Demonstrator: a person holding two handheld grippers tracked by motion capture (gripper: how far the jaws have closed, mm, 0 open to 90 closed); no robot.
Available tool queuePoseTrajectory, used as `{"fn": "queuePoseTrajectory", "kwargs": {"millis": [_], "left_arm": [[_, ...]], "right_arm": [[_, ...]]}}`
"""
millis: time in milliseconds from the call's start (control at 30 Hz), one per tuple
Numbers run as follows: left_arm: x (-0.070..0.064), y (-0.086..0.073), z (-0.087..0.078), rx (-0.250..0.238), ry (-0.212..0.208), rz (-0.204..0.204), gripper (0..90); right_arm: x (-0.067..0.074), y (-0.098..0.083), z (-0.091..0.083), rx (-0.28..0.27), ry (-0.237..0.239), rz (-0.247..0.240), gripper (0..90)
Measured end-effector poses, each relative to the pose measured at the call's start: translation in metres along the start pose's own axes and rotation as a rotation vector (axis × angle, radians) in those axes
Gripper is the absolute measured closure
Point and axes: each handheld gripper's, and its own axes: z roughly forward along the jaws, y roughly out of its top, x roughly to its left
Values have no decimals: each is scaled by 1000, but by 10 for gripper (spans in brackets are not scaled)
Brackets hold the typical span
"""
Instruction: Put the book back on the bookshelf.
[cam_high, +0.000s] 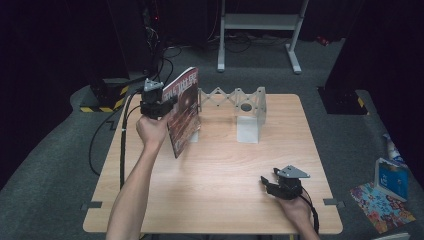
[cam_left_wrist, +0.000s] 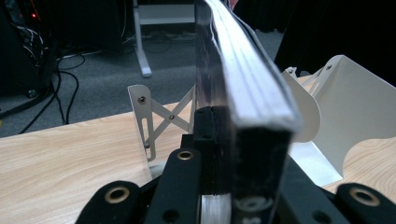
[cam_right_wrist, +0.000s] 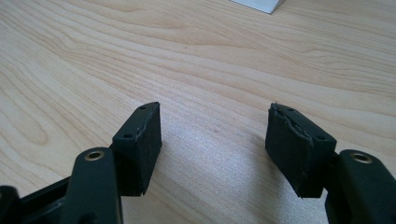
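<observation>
Magazine, thick, glossy, dark red cover with pale lettering along the top, held upright off the table just left of the white expandable rack. Clamped at its spine edge between the closed left gripper jaws. Right gripper near the table's front edge, well apart from the rack, jaws spread wide, holding nothing.

A thick magazine with a dark red cover is held upright and slightly tilted above the table's far left part. Its page edges are seen stacked and gently curved.
</observation>
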Motion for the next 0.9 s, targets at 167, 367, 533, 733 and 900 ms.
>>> {"fn": "queuePoseTrajectory", "kwargs": {"millis": [167, 367, 533, 733, 900], "left_arm": [[-3, -1, 4, -14, -3, 9, 838], [-5, -3, 13, -14, -4, 15, 838], [-5, -5, 16, -25, -9, 16, 838], [-5, -7, 18, -36, -5, 18, 838], [-4, -11, 19, -38, -12, 23, 837]], "right_arm": [[0, 0, 0, 0, 0, -1, 361], [0, 0, 0, 0, 0, 0, 361], [0, 0, 0, 0, 0, -1, 361], [0, 0, 0, -1, 0, -1, 361], [0, 0, 0, -1, 0, 0, 361]]}}
